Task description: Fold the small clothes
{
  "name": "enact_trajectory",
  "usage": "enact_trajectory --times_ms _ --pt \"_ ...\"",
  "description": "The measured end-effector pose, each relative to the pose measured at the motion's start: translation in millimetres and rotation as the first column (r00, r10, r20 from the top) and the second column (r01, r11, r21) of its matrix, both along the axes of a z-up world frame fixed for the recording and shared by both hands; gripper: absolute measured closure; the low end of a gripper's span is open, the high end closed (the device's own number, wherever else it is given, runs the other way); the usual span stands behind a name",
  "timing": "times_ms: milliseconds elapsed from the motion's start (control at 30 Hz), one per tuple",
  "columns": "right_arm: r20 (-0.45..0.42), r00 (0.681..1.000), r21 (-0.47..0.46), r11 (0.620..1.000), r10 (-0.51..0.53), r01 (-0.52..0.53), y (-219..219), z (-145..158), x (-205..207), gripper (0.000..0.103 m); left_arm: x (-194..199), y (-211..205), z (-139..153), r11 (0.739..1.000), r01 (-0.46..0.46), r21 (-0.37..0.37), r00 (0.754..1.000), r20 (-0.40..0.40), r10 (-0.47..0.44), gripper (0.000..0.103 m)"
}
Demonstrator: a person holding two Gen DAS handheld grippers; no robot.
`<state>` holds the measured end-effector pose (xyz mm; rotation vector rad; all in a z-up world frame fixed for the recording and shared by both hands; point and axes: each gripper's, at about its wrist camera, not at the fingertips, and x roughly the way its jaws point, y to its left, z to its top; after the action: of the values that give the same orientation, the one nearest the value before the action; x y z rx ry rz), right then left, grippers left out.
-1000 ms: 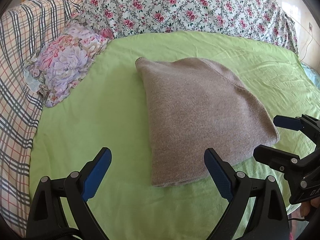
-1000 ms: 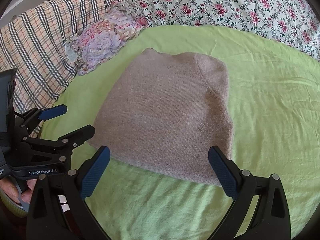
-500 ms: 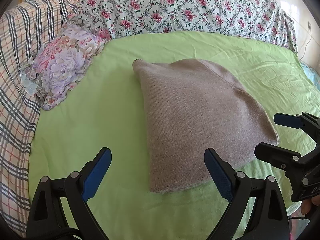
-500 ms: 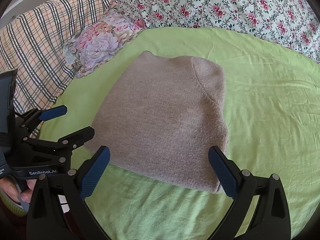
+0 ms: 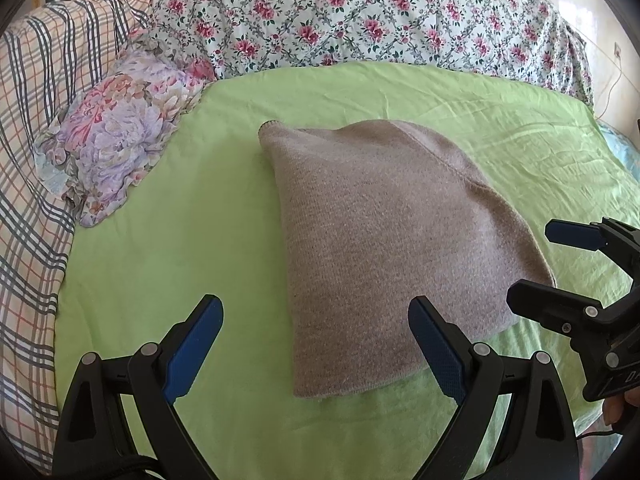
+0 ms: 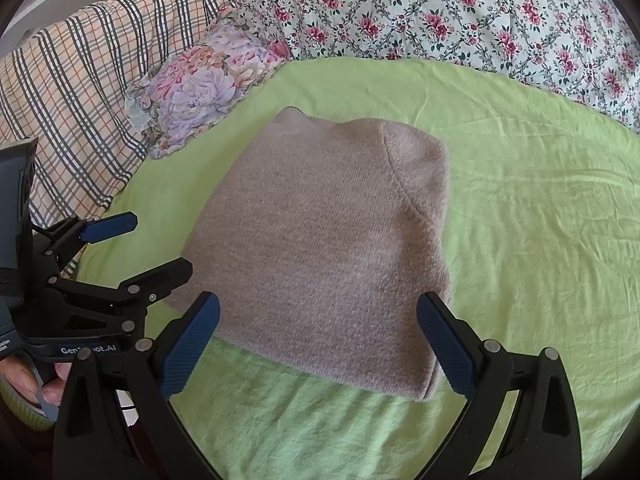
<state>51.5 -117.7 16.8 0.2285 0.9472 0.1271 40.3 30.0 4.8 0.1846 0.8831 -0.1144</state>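
A folded taupe knit garment (image 5: 384, 240) lies flat on the green sheet (image 5: 180, 240); it also shows in the right wrist view (image 6: 320, 248). My left gripper (image 5: 316, 344) is open and empty, hovering above the garment's near left edge. My right gripper (image 6: 320, 344) is open and empty, above the garment's near edge. Each gripper appears in the other's view: the right gripper (image 5: 560, 268) at the garment's right corner, the left gripper (image 6: 136, 248) at its left corner.
A small floral pillow (image 5: 116, 136) lies at the sheet's far left. A plaid blanket (image 5: 28, 160) runs along the left and a rose-print quilt (image 5: 360, 16) along the back. The green sheet's right part (image 6: 540, 220) lies bare.
Both grippers have drawn back slightly from the garment and stayed open. The garment has not moved.
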Motion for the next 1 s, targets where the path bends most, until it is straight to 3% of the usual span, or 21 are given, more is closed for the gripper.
enact_trajectory --times_ms 1000 --pt "0.010 1.000 0.004 1.000 -0.009 0.009 -2.6 1.7 13.9 0.004 20.1 -3.0 2.4 1.000 0.010 0.001 1.000 -0.002 -0.010 0.009"
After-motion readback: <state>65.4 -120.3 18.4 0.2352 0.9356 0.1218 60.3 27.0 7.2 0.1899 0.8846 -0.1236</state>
